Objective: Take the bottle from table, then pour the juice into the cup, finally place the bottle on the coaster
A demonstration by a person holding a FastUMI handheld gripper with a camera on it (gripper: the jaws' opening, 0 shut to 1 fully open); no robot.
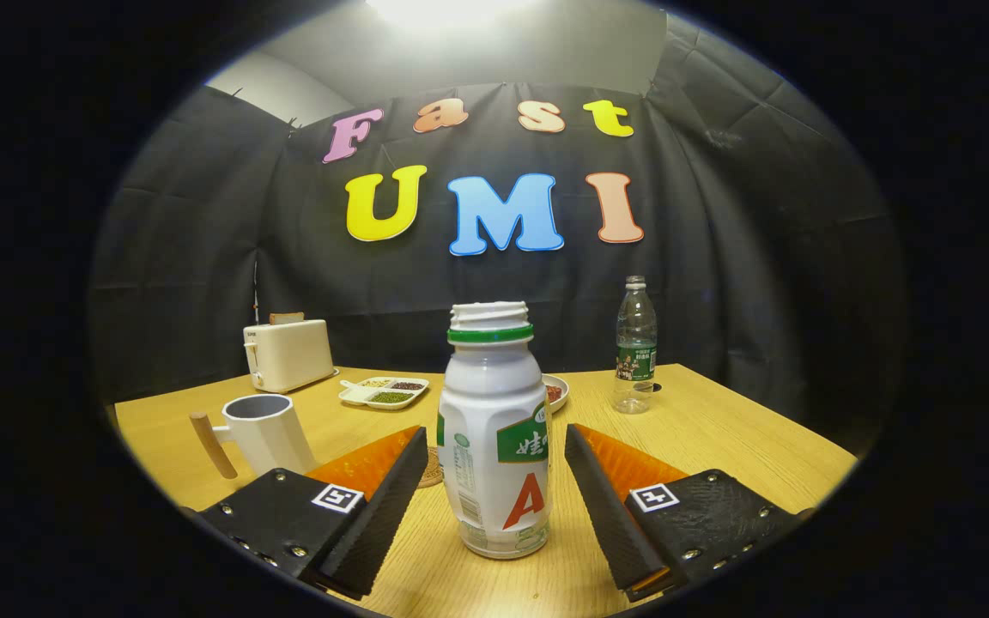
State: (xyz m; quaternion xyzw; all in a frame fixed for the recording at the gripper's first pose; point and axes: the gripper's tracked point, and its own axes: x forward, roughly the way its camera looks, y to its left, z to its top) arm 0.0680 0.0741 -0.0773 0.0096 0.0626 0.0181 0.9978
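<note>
**Uncapped white bottle standing between my open fingers**

Item 1: white plastic drink bottle with a green neck ring and green-and-red label (495, 433), cap off, upright on the light wooden table (718, 438). It stands between my two fingers, a gap showing on each side.

Item 2: my gripper (495, 459), spread wide, holding nothing; neither finger touches the bottle.

Item 3: round woven coaster (432, 469), flat on the table just left of the bottle, mostly hidden behind my left finger.

Item 4: white mug with a wooden handle (264, 432), upright, near left, beyond my left finger, handle pointing left.

Item 5: white divided tray with small portions of food (384, 392), farther back, left of the bottle.

Item 6: white toaster (288, 354), far left, against the wall, a slice standing in its slot.

Item 7: white dish with something red in it (556, 391), partly hidden behind the bottle's right shoulder.

Item 8: clear plastic water bottle with a green label (635, 345), upright, far right, well apart from the rest.
</note>
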